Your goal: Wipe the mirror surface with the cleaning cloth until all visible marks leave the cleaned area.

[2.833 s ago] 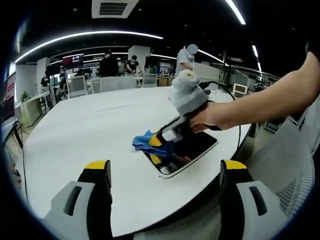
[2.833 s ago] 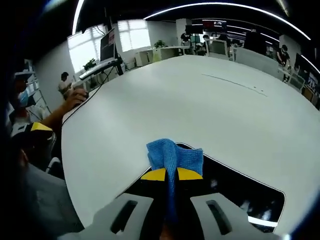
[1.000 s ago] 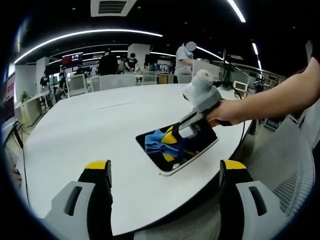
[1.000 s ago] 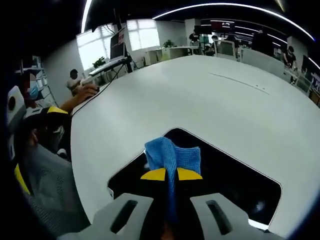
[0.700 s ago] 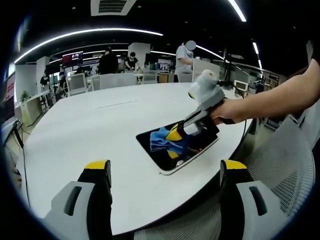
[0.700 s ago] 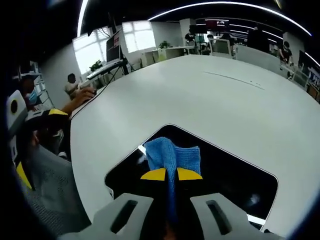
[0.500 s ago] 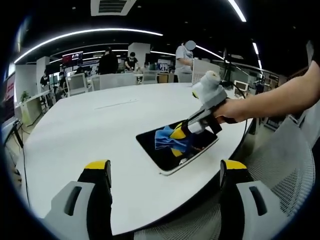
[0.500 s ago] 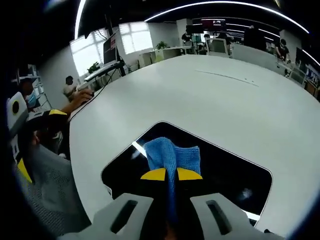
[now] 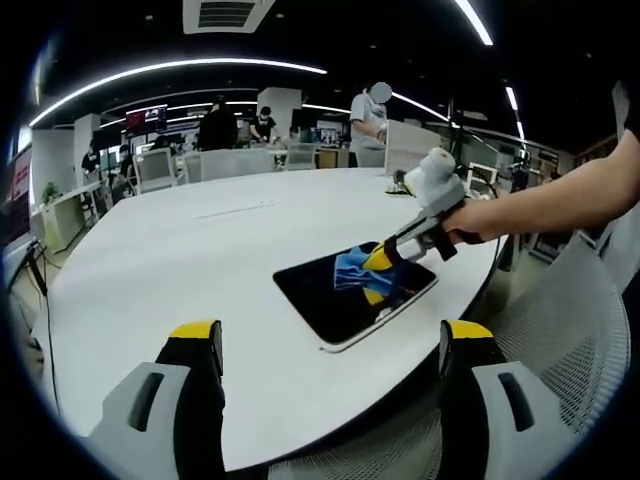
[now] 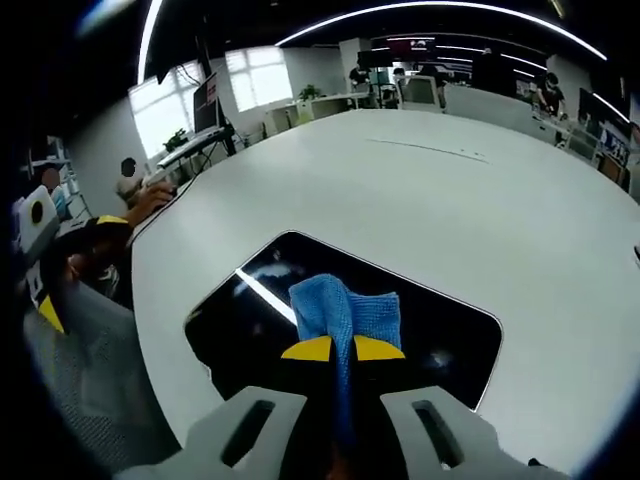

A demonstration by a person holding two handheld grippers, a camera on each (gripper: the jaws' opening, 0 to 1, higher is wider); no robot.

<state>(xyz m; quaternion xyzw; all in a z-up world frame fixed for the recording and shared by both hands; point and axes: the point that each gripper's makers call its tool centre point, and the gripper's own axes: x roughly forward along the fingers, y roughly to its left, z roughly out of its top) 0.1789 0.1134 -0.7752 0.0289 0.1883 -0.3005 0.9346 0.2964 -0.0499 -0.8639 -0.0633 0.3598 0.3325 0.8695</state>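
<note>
The right tool (image 10: 343,349) pinches the blue cleaning cloth (image 10: 343,305) against the mirror (image 10: 250,320), mid-wipe; the next stroke should probably sweep the uncovered glass. The left tool (image 9: 330,345) hangs spread, apart. The mirror lies flat near the white worktop's (image 9: 150,260) edge, in an open office.

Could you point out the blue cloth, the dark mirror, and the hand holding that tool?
blue cloth (image 10: 345,305), right gripper view, on its bunched top.
mirror (image 9: 325,295), left gripper view, on its bare dark glass.
hand (image 9: 470,221), left gripper view, on the knuckles around the handle.
</note>
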